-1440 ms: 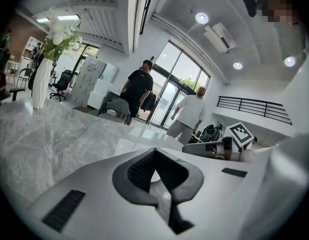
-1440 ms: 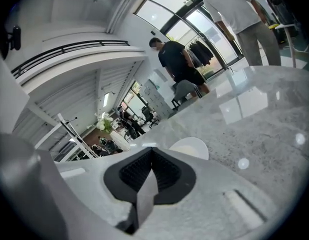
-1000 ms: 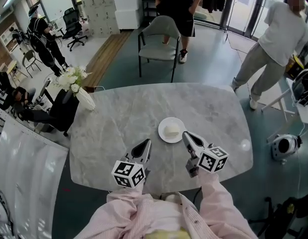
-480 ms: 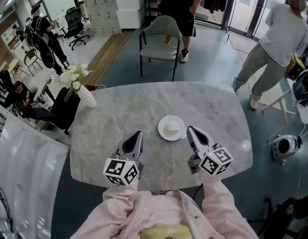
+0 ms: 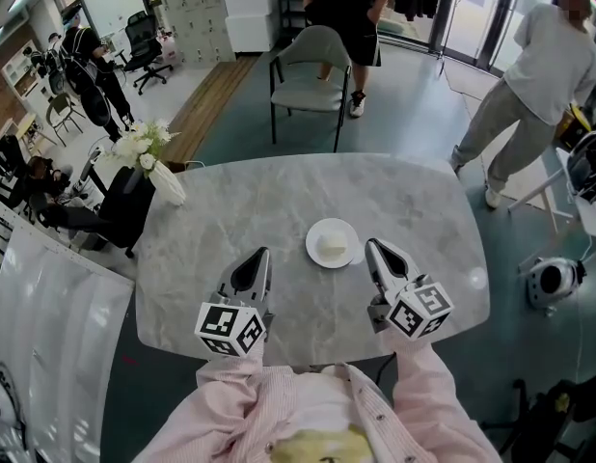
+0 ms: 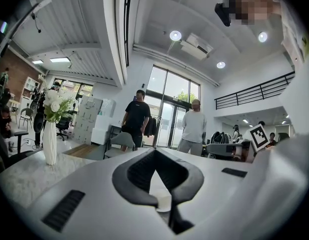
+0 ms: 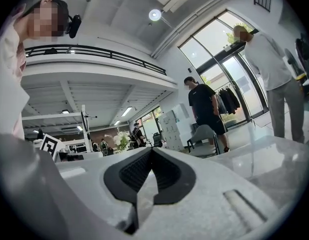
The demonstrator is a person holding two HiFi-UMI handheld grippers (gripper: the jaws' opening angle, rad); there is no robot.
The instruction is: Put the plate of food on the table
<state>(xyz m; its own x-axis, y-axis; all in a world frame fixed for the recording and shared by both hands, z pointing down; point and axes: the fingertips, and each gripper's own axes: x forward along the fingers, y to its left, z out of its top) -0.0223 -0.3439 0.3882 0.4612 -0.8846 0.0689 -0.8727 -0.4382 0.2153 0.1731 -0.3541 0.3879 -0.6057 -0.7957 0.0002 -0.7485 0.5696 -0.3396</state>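
Observation:
A small white plate [image 5: 332, 242] with a pale piece of food [image 5: 332, 250] rests on the grey marble table [image 5: 230, 210], a little past its middle. My left gripper [image 5: 260, 255] hovers over the table to the plate's left, apart from it, shut and empty. To the plate's right is my right gripper [image 5: 372, 245], also shut with nothing in it and close to the rim without touching. In the left gripper view the left gripper [image 6: 154, 150] shows its jaws met at the tip. The right gripper [image 7: 152, 149] looks the same in the right gripper view.
A white vase of white flowers [image 5: 153, 167] stands at the table's far left corner. Beyond the far edge are a grey chair [image 5: 312, 75] and a person in black. Another person stands at the far right, and a white round device [image 5: 549, 283] lies on the floor.
Both grippers have spread apart: the left one moved left and away from the plate, the right one slightly right. The plate has stayed where it was.

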